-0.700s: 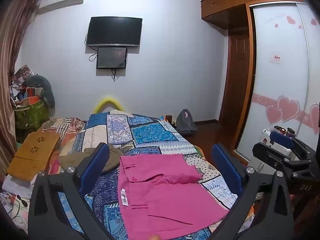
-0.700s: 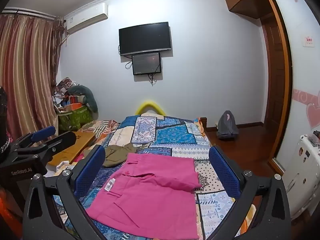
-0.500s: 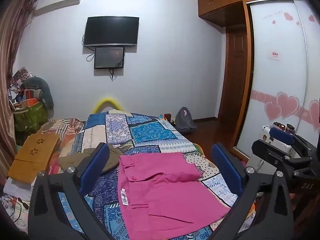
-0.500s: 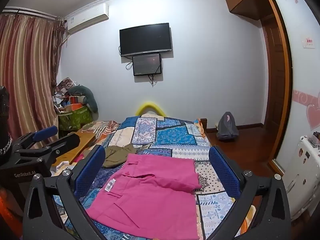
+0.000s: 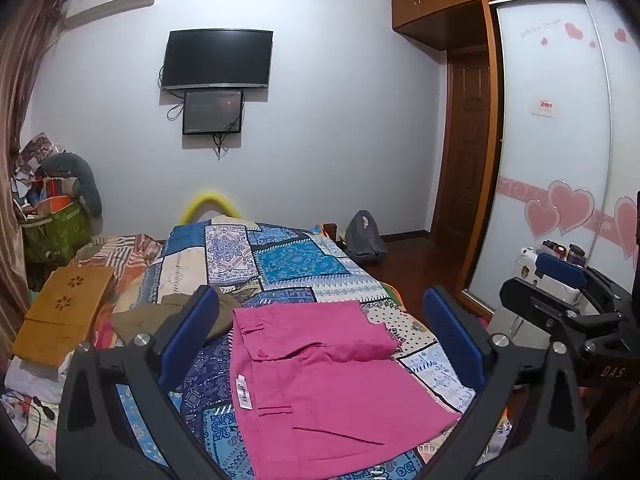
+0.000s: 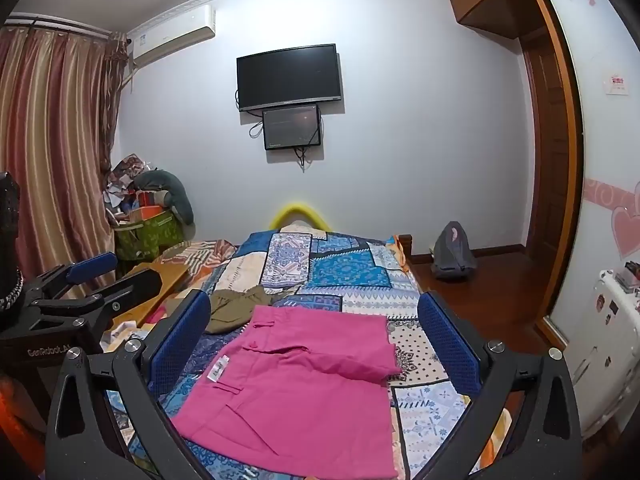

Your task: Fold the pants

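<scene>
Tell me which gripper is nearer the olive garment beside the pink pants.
Left. The left gripper has the olive garment just past its left finger; the right gripper sits further right, over the pink pants.

Your pink pants (image 5: 320,392) lie flat on the patchwork bedspread (image 5: 296,260), already folded into a compact, roughly rectangular bundle. You can see the waistband with its belt loops along the left edge, where a white label (image 5: 243,393) sticks out. One folded layer lies across the far half, its loose corner reaching toward the bed's right side.
</scene>
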### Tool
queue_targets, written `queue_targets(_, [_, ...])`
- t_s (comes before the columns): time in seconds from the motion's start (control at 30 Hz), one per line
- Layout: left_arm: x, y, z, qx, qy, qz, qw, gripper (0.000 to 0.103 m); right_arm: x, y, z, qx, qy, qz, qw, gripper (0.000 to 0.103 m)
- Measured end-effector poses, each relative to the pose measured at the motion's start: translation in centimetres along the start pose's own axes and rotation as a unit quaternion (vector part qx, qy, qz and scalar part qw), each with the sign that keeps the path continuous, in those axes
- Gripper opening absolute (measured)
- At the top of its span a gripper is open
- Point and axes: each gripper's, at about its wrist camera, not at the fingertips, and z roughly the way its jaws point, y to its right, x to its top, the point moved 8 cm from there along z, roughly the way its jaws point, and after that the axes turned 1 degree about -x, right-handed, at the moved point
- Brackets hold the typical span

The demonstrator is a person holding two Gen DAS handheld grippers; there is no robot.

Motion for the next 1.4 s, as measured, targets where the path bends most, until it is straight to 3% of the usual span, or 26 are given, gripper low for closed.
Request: queue_targets(1.4, [-0.12, 0.35, 0.07, 0.004, -0.003, 0.012, 0.9999, 0.103, -0.66, -0.03, 0.63, 0.001, -0.007, 0.005, 1.000, 0.103])
